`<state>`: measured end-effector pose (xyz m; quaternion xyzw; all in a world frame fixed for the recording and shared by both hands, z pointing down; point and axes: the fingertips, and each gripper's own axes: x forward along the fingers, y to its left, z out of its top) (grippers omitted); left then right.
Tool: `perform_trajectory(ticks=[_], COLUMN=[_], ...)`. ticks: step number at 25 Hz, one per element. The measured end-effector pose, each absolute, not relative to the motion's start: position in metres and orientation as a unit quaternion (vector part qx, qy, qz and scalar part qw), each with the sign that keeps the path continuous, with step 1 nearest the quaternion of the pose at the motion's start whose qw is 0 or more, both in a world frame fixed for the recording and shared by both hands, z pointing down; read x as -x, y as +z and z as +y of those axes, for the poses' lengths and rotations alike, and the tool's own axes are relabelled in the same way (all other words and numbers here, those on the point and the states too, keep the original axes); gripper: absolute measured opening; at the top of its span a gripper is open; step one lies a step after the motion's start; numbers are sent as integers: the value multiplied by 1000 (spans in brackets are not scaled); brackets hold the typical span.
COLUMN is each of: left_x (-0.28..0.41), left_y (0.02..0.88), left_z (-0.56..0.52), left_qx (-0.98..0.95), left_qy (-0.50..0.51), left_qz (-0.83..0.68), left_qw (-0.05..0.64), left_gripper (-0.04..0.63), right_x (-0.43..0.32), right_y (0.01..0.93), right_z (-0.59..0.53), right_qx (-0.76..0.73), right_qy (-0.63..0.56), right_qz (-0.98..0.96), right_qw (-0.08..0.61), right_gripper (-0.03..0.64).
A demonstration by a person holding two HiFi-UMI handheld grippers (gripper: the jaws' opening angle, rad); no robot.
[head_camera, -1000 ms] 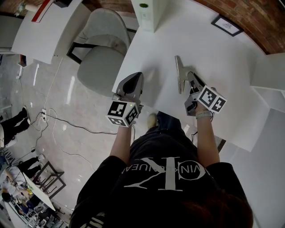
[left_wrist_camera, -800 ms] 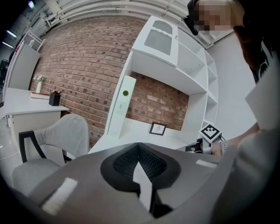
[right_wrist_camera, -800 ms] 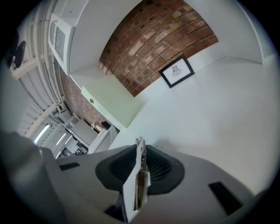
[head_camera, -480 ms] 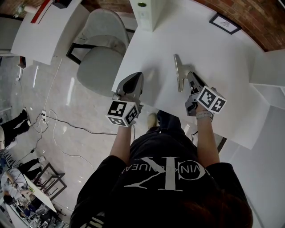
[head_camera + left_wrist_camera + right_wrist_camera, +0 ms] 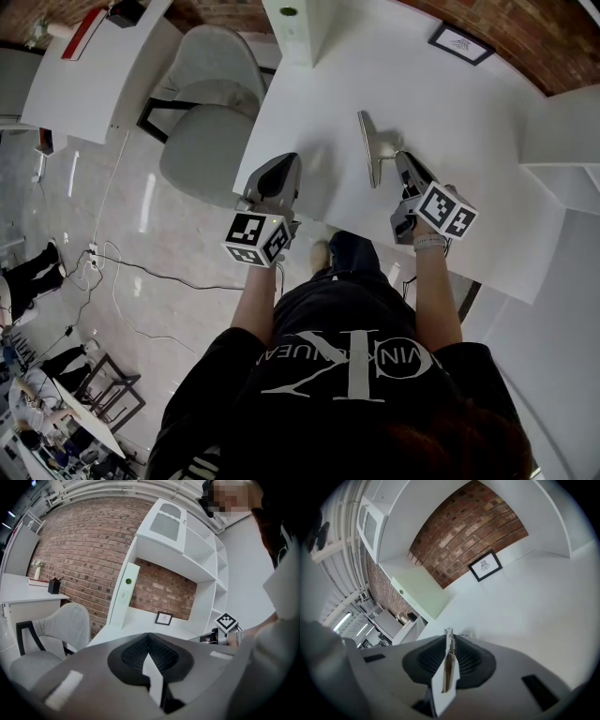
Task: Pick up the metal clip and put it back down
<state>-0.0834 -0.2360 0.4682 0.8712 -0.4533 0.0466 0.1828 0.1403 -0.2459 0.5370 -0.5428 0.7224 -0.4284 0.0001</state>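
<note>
Brick wall [image 5: 84, 541] backs the room, and a glossy pale floor [image 5: 112, 244] with trailing cables spreads out at the left of the head view. Across the upper middle runs a broad white worktop [image 5: 469, 112], with white shelving [image 5: 562, 141] against its right end. A grey chair [image 5: 202, 122] stands just beside the worktop's left edge. The person, in a dark printed T-shirt [image 5: 337, 375], fills the lower part of the head view, both forearms reaching forward over the near edge.

The left gripper [image 5: 286, 161] hangs over the worktop's near left corner. In its own view the jaws are pressed together with nothing between them. The right gripper [image 5: 401, 157] sits over the near middle of the worktop, well apart from the left one. Its jaws are clamped on the metal clip [image 5: 368, 150], which shows edge-on as a thin metal strip [image 5: 448, 667] pinched between the black pads. From above, the clip is a long narrow grey piece running away from the person, just left of the right gripper's tip. Whether it touches the worktop cannot be told.

At the far edge, a tall white file box [image 5: 291, 28] with a green dot stands upright. Further right, a small black-framed picture [image 5: 457, 42] stands near the wall.
</note>
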Motion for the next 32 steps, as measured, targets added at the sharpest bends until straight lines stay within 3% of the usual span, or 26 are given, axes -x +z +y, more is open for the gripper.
perform_trajectory(ticks=[32], left_x=[94], left_y=[436], left_z=[-204], left_qx=[-875], left_qy=[18], left_qz=[-459], left_qw=[150], left_gripper=[11], right_x=[-145], right_y=[443], right_z=[-201], right_qx=[557], right_qy=[-257], right_qz=[789], right_qw=[-17], right_gripper=[29])
